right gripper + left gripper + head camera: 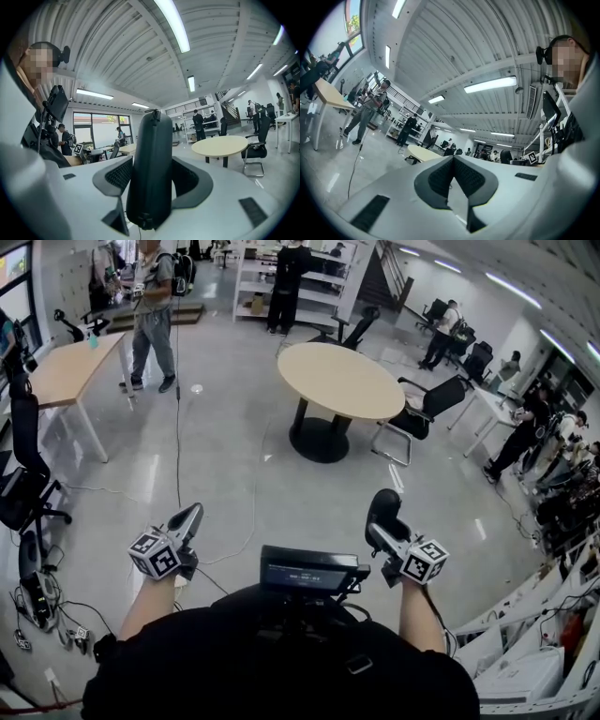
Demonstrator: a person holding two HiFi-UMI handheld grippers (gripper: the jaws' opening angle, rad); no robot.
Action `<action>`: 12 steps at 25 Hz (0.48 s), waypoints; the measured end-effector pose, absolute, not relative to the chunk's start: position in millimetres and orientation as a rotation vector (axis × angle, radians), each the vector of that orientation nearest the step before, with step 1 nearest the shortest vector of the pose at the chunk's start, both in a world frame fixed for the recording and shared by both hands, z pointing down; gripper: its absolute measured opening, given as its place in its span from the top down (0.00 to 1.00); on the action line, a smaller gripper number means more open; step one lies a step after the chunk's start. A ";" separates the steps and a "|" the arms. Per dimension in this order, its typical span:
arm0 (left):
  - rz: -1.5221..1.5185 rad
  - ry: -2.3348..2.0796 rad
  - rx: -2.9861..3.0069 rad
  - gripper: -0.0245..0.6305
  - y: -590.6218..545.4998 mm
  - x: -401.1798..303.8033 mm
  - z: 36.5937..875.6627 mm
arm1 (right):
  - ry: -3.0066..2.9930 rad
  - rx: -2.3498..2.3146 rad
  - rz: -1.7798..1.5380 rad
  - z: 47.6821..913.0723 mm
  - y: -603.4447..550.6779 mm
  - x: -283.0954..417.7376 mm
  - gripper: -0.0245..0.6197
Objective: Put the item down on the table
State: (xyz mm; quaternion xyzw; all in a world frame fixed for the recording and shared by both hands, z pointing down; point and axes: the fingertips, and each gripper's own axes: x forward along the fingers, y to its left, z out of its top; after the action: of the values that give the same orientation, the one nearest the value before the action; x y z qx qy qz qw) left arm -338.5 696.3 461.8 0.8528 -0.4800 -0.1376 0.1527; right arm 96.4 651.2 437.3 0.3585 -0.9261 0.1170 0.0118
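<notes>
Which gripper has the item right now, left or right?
The right gripper: its fingers are clamped on an upright black zippered case. The left gripper has its fingers closed together on nothing.

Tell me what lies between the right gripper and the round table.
Only bare grey floor, up to the round table, as the head view shows.
</notes>
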 end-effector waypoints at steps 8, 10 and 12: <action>-0.390 -1.369 2.443 0.96 697.2 -400.8 472.9 | -2.870 1.094 0.354 437.6 646.4 31.0 0.56; -0.390 -1.365 2.433 0.96 695.3 -409.3 477.7 | -2.864 1.089 0.359 439.5 646.3 21.7 0.56; -0.379 -1.363 2.426 0.96 692.5 -415.1 482.6 | -2.858 1.090 0.373 441.3 645.7 15.6 0.56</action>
State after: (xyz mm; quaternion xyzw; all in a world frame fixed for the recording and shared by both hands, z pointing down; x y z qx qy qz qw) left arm -415.1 692.5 482.6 0.8518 -0.4787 -0.1332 0.1660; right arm 15.6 645.7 441.3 0.3537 -0.9270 0.1209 0.0302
